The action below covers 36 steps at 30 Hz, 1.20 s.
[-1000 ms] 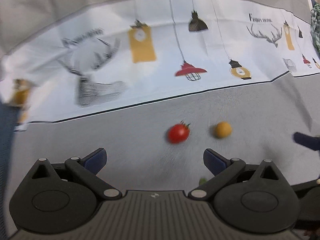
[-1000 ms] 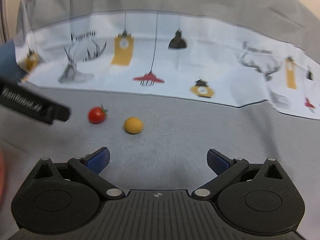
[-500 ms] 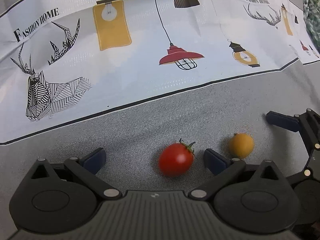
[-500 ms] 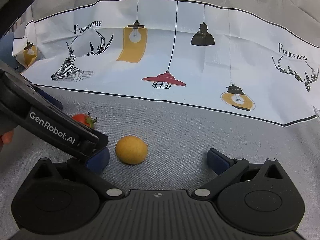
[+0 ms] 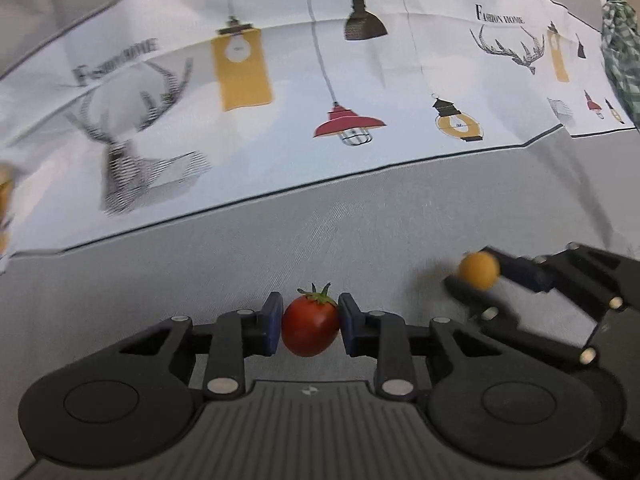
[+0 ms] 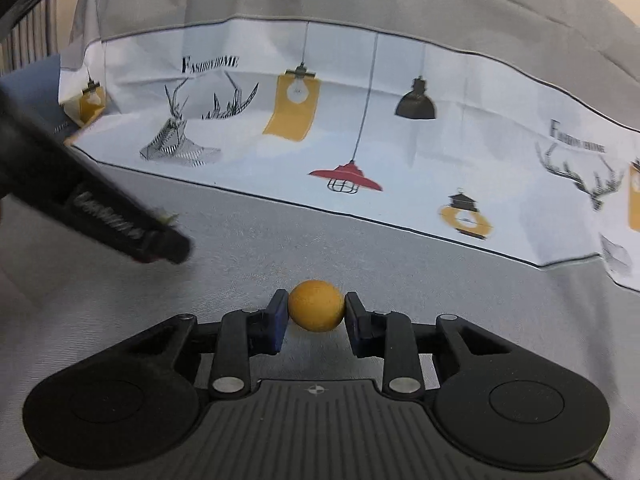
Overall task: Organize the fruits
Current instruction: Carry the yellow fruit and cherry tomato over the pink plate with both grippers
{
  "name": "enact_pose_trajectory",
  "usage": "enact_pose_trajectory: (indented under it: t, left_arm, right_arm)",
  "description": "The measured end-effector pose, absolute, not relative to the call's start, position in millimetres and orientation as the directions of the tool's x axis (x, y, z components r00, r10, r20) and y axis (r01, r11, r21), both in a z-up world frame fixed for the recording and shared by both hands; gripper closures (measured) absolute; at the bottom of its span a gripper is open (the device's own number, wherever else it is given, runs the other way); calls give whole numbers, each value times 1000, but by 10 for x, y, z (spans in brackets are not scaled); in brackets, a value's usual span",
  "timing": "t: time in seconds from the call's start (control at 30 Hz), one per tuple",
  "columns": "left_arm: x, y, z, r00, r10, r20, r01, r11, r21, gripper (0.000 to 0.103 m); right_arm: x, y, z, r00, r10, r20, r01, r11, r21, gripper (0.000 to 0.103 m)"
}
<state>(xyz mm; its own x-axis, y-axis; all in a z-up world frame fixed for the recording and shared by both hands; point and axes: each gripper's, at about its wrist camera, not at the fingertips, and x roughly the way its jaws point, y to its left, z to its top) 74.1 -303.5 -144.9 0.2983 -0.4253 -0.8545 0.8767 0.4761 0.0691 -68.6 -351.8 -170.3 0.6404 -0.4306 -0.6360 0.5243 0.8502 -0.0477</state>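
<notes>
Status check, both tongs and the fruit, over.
Left tongs shut on red tomato. Right tongs shut on yellow fruit. Both fruits over grey cloth. Nothing in the way.

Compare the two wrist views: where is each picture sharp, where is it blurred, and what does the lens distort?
Left wrist view: the tomato between the jaws is crisp; the deer print at left smears, and the yellow fruit is soft. Right wrist view: the yellow fruit is sharp; the left gripper crossing at left is blurred. Both views: fisheye bends the cloth's border line.
</notes>
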Motion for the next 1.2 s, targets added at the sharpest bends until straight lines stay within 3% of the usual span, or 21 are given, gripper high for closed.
enact_pose_trajectory:
  t: [0.3,0.53,0.8,1.2]
  left_arm:
    - [235,-2030,-641,378,-408,-831,819,566,94,70]
    - [-229,-1117,-133,437,-387,-812,770,627,115,70]
    - [-677,-161,68,487,-337,-806,720,677,152,70]
    - [-1085,684,164,529,-333,-781,655,745,126,70]
  right_arm:
    - [-1265,-2759,-951,685,-403,-607,515,857,13,72]
    - [-1701,-1887,-411,753,-300,-586,413,908,66,72]
    - [-2081,-1044,-45,797,-182,-575,310,942,132,72]
    - [-2424,-310,186,828,-156,-539,224,973,62,72]
